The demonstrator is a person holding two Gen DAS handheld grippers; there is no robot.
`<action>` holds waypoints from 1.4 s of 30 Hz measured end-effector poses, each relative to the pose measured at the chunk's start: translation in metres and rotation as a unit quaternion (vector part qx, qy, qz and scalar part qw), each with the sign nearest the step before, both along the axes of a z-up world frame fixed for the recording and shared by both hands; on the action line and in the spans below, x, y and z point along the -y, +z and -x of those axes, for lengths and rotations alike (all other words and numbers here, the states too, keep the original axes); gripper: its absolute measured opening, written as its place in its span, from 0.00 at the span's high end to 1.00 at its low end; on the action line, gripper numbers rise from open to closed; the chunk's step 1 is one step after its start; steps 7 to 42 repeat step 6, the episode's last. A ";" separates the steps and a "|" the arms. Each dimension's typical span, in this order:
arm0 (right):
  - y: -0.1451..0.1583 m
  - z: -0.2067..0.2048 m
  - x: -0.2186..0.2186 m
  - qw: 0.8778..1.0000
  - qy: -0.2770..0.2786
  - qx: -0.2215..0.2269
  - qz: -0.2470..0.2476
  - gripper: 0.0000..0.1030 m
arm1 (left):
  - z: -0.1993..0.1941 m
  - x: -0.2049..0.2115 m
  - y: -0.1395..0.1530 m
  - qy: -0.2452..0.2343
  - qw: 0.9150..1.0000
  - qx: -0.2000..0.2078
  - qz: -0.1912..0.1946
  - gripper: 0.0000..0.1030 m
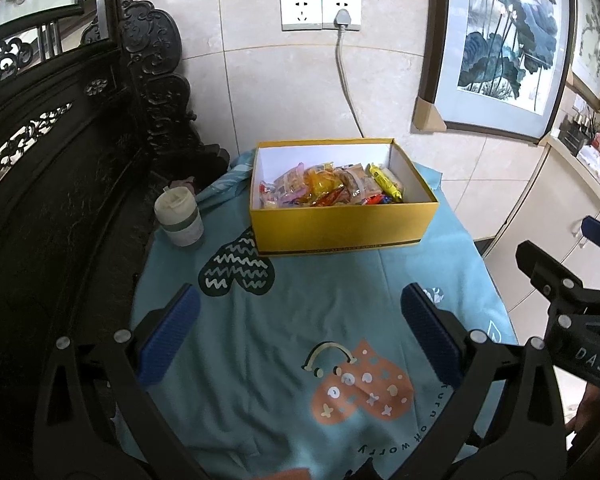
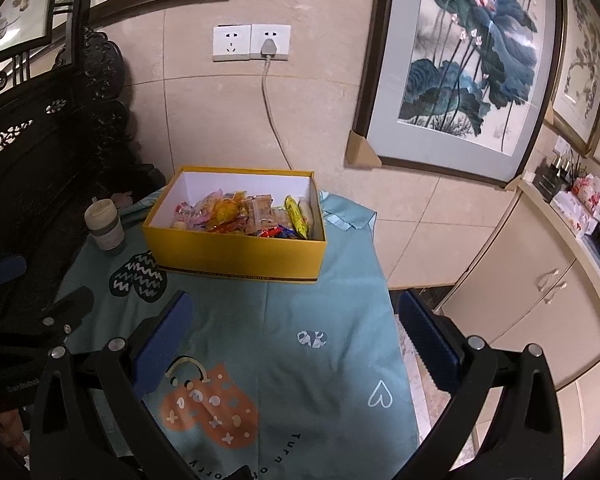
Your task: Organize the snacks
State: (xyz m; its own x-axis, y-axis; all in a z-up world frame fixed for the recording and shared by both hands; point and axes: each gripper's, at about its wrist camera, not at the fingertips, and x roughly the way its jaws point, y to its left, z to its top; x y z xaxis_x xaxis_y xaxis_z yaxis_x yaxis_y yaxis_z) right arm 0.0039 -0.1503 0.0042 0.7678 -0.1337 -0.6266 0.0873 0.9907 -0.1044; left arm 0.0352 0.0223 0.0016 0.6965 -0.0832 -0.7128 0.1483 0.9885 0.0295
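Note:
A yellow box (image 1: 340,226) (image 2: 236,254) stands at the far end of the table, its white inside filled with several wrapped snacks (image 1: 332,190) (image 2: 244,214). My left gripper (image 1: 300,312) hangs open over the teal tablecloth (image 1: 320,280), well short of the box, with nothing between its blue pads (image 1: 172,332). My right gripper (image 2: 296,320) is also open and empty, over the cloth's right part (image 2: 328,308) near the table edge. In the left wrist view the right gripper's black frame (image 1: 560,284) shows at the right edge.
A lidded cup (image 1: 179,214) (image 2: 105,226) stands left of the box. Dark carved furniture (image 1: 60,160) borders the table's left side. A cable (image 1: 346,80) runs from a wall socket down behind the box. Framed paintings (image 2: 468,64) and cream cabinets (image 2: 520,280) are at the right.

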 end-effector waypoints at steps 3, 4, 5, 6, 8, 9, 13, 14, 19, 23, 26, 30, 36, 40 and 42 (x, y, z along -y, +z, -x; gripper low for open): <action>-0.001 -0.001 0.001 1.000 -0.002 -0.001 -0.001 0.01 | -0.001 -0.002 0.000 0.005 1.000 0.000 0.004 0.02; -0.001 0.000 0.001 1.000 -0.003 -0.002 -0.002 0.01 | -0.002 -0.003 -0.001 0.007 1.000 0.000 0.006 0.02; -0.001 0.000 0.001 1.000 -0.003 -0.002 -0.002 0.01 | -0.003 -0.005 -0.001 0.009 1.000 -0.002 0.009 0.02; -0.002 0.000 0.000 1.000 -0.003 -0.002 -0.002 0.01 | -0.003 -0.005 -0.001 0.010 1.000 -0.002 0.011 0.02; -0.002 0.000 0.000 1.000 -0.003 -0.002 -0.002 0.01 | -0.003 -0.005 -0.001 0.010 1.000 -0.002 0.011 0.02; -0.002 0.000 0.000 1.000 -0.003 -0.002 -0.002 0.01 | -0.003 -0.005 -0.001 0.010 1.000 -0.002 0.011 0.02; -0.002 0.000 0.000 1.000 -0.003 -0.002 -0.002 0.01 | -0.003 -0.005 -0.001 0.010 1.000 -0.002 0.011 0.02; -0.002 0.000 0.000 1.000 -0.003 -0.002 -0.002 0.01 | -0.003 -0.005 -0.001 0.010 1.000 -0.002 0.011 0.02; -0.002 0.000 0.000 1.000 -0.003 -0.002 -0.002 0.01 | -0.003 -0.005 -0.001 0.010 1.000 -0.002 0.011 0.02; -0.002 0.000 0.000 1.000 -0.003 -0.002 -0.002 0.01 | -0.003 -0.005 -0.001 0.010 1.000 -0.002 0.011 0.02; -0.002 0.000 0.000 1.000 -0.003 -0.002 -0.002 0.01 | -0.003 -0.005 -0.001 0.010 1.000 -0.002 0.011 0.02; -0.002 0.000 0.000 1.000 -0.003 -0.002 -0.002 0.01 | -0.003 -0.005 -0.001 0.010 1.000 -0.002 0.011 0.02; -0.002 0.000 0.000 1.000 -0.003 -0.002 -0.002 0.01 | -0.003 -0.005 -0.001 0.010 1.000 -0.002 0.011 0.02; -0.002 0.000 0.000 1.000 -0.003 -0.002 -0.002 0.01 | -0.003 -0.005 -0.001 0.010 1.000 -0.002 0.011 0.02; -0.002 0.000 0.000 1.000 -0.003 -0.002 -0.002 0.01 | -0.003 -0.005 -0.001 0.010 1.000 -0.002 0.011 0.02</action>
